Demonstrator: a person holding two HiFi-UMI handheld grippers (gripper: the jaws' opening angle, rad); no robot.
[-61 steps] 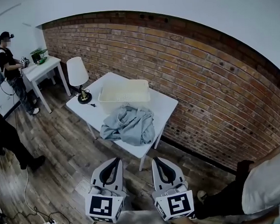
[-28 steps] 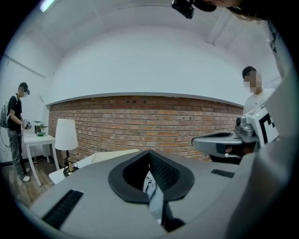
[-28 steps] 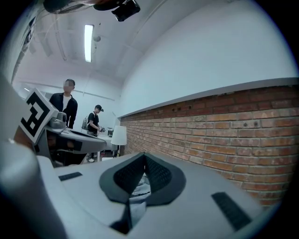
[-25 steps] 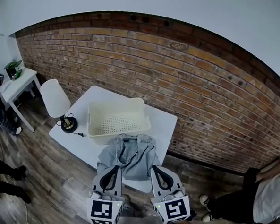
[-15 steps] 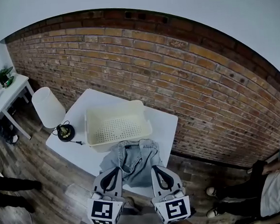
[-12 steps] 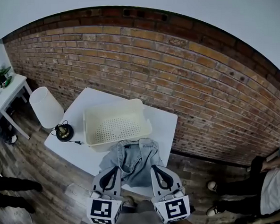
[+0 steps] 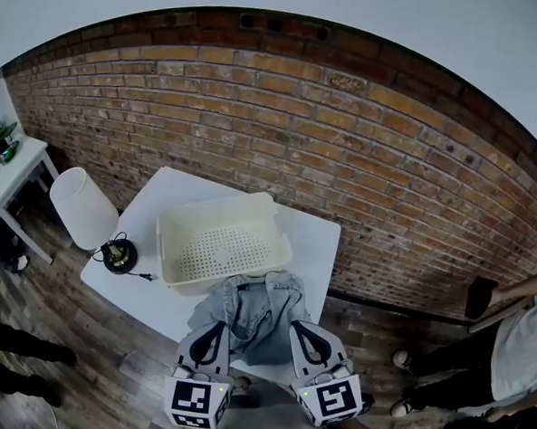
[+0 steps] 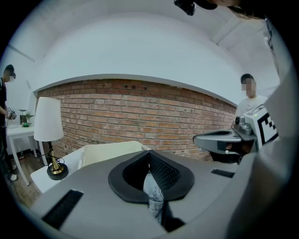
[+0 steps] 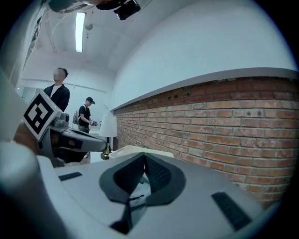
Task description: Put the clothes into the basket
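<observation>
left gripper (image 7: 221, 328) and right gripper (image 7: 296, 325): both jaw pairs closed on nothing, likely awaiting the reach. clothes (image 7: 256, 311) lie heaped just beyond the fingertips; basket (image 7: 215, 206) stands directly past them, open side up for 1 drop.

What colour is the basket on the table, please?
Cream; the plastic basket shows best in head view.

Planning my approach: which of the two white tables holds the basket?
The near table by the brick wall, carrying the cream basket, grey clothes and lamp. The other table, far left, has no basket.
</observation>
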